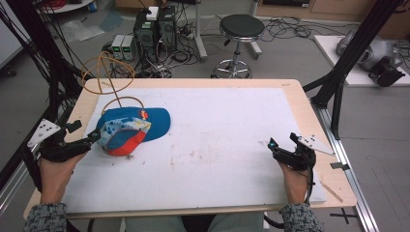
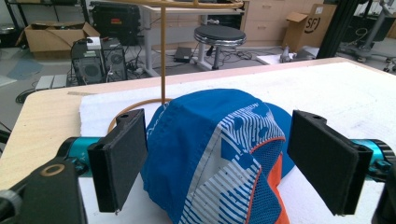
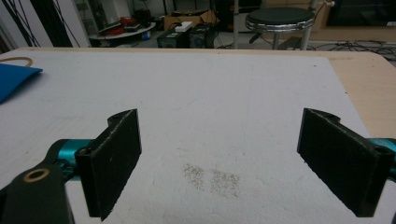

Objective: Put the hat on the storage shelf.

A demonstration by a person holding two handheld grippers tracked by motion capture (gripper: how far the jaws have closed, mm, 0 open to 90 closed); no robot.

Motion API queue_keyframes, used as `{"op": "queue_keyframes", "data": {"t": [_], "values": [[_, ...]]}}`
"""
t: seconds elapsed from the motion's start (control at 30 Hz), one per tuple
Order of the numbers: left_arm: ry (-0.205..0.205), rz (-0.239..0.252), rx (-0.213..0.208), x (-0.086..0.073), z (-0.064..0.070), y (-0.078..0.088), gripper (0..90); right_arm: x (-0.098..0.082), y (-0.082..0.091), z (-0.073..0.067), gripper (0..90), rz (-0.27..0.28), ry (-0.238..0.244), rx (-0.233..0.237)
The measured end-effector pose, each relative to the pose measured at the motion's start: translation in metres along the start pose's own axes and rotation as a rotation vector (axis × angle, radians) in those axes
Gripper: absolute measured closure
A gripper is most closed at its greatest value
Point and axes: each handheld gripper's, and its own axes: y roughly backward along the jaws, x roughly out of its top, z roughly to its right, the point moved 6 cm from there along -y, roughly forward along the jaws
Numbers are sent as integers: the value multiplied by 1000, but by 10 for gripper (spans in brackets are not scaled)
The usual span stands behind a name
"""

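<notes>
A: From the high view, what lies on the table (image 1: pixel 295 96)?

B: A pale wooden top under a white, slightly grubby foam-like mat (image 1: pixel 217 125). Toward the mat's left end sits a blue cap (image 1: pixel 133 128), soft cloth with a white printed panel and an orange mesh part, its brim pointing away from the left edge. Just behind the cap stands a thin tan wire stand (image 1: pixel 107 77), a hoop on an upright rod.

A: And the grippers there?

B: The left gripper (image 1: pixel 94 139) lies right at the cap's near-left side. The right gripper (image 1: pixel 273 146) rests on the mat well apart from the cap, near the mat's right edge.

A: Now the left gripper view.

B: The left gripper's (image 2: pixel 219 161) flat black pads (image 2: pixel 123 154) stand as wide as they go, one on each side of the cap (image 2: pixel 210 154), neither pressing on it. The cloth bulges up between them. Behind the cap, the stand's rod (image 2: pixel 163 51) rises from a curved base, with a round black stool (image 2: pixel 219 35) and computer boxes (image 2: pixel 95 58) on the floor beyond.

A: The right gripper view?

B: The right gripper (image 3: pixel 219 163) is spread wide and holds nothing; bare mat (image 3: pixel 210 93) with a grey speckled smudge (image 3: pixel 212 177) shows between its pads. The cap's blue brim (image 3: pixel 16 79) peeks in far left.
</notes>
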Motion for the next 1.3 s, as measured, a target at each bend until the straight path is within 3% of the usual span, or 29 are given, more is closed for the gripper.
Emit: {"op": "queue_keyframes", "data": {"t": [0.33, 0.53, 0.67, 0.8, 1.03, 1.3], "values": [[-6, 11, -11, 5, 2, -2, 205, 0, 2, -1, 128, 4, 21, 7], [-5, 20, -18, 7, 5, -10, 206, -2, 4, -3, 127, -2, 32, 20], [-23, 14, -22, 8, 8, -19, 206, -4, 8, -4, 128, -6, 71, 21], [-37, 25, -23, 8, 10, -26, 206, -6, 13, -3, 129, -11, 68, 25], [-32, 1, 8, 1, 0, -41, 213, -9, 21, -1, 129, -17, 68, 23], [-30, -11, -3, -4, -1, -47, 247, -11, 24, 1, 134, -19, 65, 24]]}}
